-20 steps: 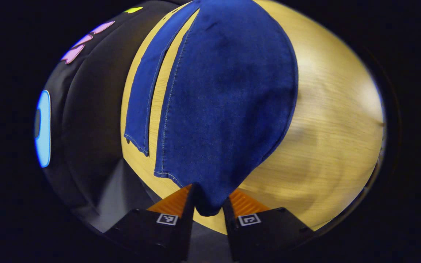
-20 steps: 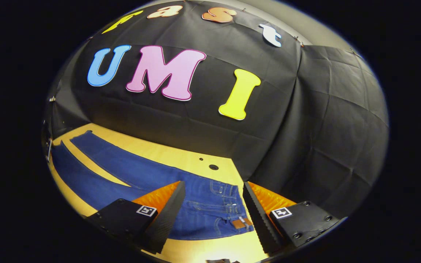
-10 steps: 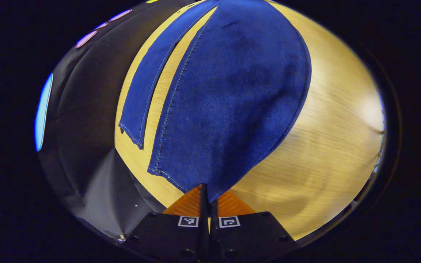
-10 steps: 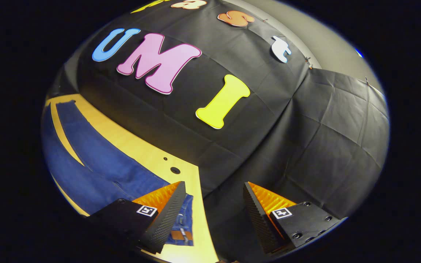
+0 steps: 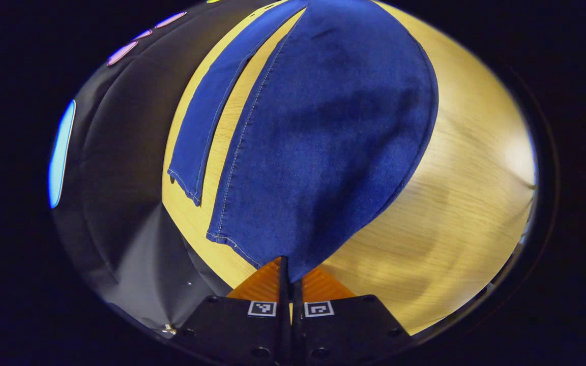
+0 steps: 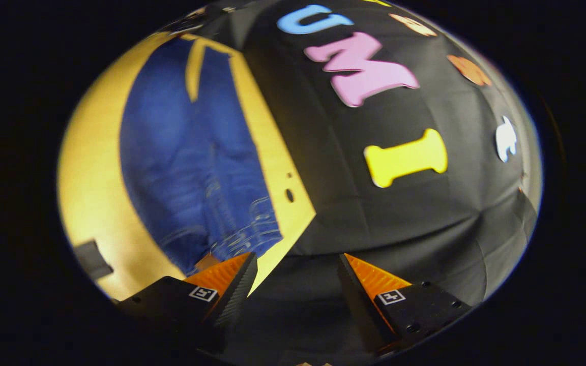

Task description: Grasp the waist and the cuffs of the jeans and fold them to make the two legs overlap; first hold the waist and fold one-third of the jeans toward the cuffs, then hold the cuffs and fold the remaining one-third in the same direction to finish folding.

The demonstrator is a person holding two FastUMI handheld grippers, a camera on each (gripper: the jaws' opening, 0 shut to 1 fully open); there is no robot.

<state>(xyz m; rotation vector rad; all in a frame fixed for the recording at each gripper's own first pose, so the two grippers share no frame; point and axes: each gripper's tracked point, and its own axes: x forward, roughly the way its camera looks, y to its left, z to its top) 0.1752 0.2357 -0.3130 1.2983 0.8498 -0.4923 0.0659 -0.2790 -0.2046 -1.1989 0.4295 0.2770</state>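
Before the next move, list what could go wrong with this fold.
1. The left gripper pinches just a corner of the near leg's cuff, so the denim may slip out when lifted.
2. The right gripper is open and holds nothing; its view is blurred, with the waist off to one side, so a hasty grasp could miss it.
3. The far leg lies apart, so the legs may overlap crooked.

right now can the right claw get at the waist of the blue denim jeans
Probably yes: the right claw is open with nothing between its fingers, and the blue denim jeans' waist lies uncovered on the wooden table just beyond its left finger.
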